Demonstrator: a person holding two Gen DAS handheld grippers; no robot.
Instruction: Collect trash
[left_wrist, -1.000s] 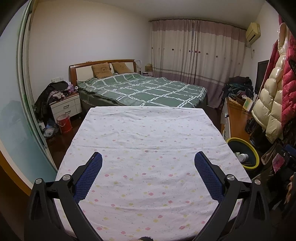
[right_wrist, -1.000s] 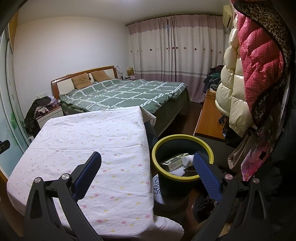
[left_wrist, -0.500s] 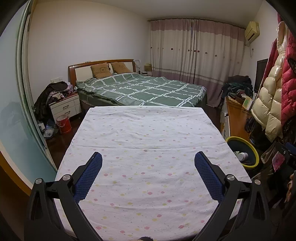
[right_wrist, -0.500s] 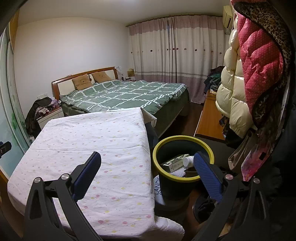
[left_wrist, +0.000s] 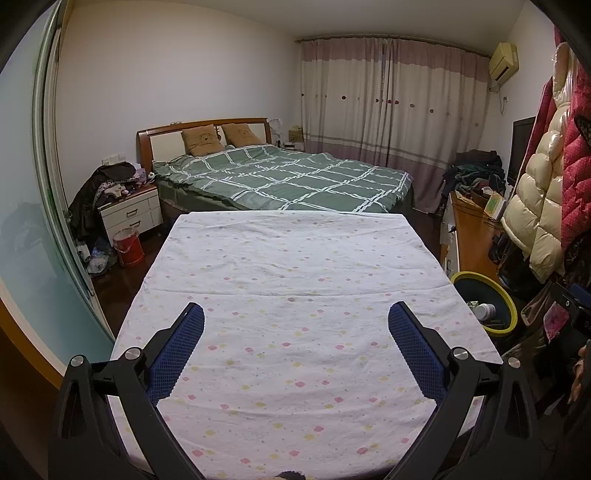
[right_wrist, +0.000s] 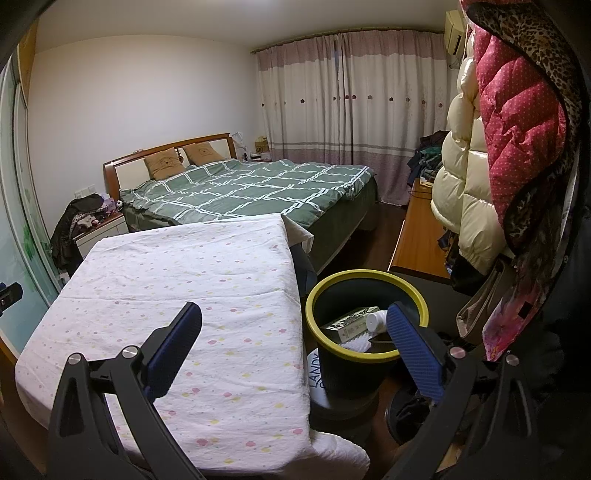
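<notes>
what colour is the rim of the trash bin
Yellow, around a dark bin; it shows best in the right wrist view.

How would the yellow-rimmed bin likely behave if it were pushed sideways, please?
The bin looks like thin plastic, so probably light. It seems to stand on something round below it, so it may tip. The bottle inside lies sideways and could roll.

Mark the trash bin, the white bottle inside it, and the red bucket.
trash bin (right_wrist: 334, 287): right wrist view, yellow rim, far left.
white bottle (right_wrist: 376, 320): right wrist view, on its cap end.
red bucket (left_wrist: 129, 248): left wrist view, front wall.
</notes>
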